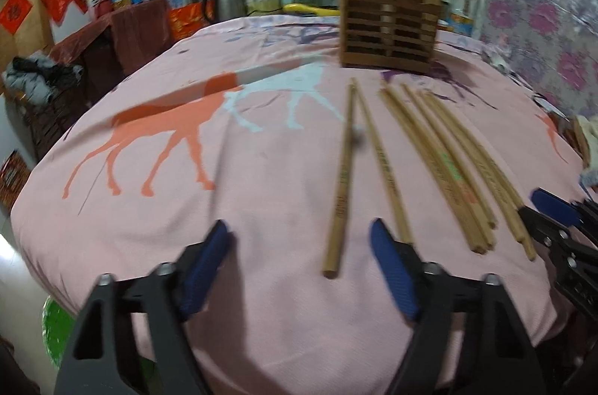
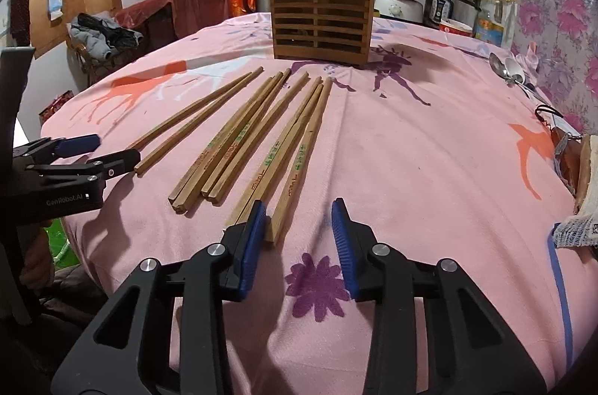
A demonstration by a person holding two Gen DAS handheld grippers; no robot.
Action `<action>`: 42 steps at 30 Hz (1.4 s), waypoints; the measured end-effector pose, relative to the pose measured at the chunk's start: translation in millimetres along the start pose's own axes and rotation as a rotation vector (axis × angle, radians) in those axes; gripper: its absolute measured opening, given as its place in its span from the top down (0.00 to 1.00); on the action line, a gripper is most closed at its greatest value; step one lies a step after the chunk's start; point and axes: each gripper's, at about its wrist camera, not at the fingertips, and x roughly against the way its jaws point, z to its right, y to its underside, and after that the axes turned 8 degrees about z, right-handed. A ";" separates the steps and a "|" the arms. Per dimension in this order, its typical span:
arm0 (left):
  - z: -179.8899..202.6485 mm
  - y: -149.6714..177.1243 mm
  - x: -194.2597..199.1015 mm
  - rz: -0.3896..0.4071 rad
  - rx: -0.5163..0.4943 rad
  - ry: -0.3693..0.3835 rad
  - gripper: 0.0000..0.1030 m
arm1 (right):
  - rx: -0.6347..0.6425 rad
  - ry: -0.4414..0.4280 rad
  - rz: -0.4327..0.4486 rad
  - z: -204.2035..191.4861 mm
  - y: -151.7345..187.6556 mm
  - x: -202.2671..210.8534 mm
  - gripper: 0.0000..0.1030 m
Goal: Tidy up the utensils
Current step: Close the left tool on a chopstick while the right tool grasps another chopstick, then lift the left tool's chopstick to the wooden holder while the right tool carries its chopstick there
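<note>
Nothing looks sorted yet: every one of the chopsticks (image 2: 239, 133) lies loose on the pink-clothed counter (image 2: 411, 152) before the wooden holder (image 2: 322, 21) (seemingly empty), while left claw (image 1: 299, 245) and right claw (image 2: 299, 219) hover apart, holding nothing.

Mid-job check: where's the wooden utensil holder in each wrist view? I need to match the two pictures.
Left wrist: wooden utensil holder upper centre-right, beyond the chopsticks.
Right wrist: the holder upper centre, again behind the chopsticks.
Shared landmark: the orange horse print on the pink cloth, left of the chopsticks.
</note>
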 end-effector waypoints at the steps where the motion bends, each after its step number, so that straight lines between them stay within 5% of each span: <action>1: 2.3 0.0 0.8 0.004 -0.010 0.020 0.45 | -0.010 0.001 -0.001 3.0 -0.5 -0.3 0.74; 4: 7.7 -0.9 1.3 0.007 -0.030 0.066 0.69 | -0.071 0.032 -0.004 20.2 -2.1 -0.3 0.76; 12: 17.2 -0.6 -2.3 0.029 -0.038 0.058 0.72 | -0.053 0.042 0.013 15.5 0.4 -0.6 0.73; 14: 16.9 -1.1 -2.7 0.021 -0.031 0.069 0.93 | -0.070 0.034 0.019 19.0 0.9 0.2 0.77; 15: 16.6 -2.4 -3.1 0.012 -0.028 0.077 0.94 | -0.076 0.027 0.019 20.1 0.6 0.6 0.88; 24: 13.7 -32.3 21.1 0.061 -0.039 0.071 0.94 | -0.106 0.033 0.127 29.4 -29.0 30.0 0.93; 34: 7.1 -106.7 53.0 0.183 -0.024 0.091 0.94 | -0.132 0.005 0.300 43.7 -99.7 64.2 0.94; 42: 3.0 -164.2 50.4 0.203 0.001 0.116 0.94 | -0.128 -0.027 0.336 44.5 -140.8 61.2 0.94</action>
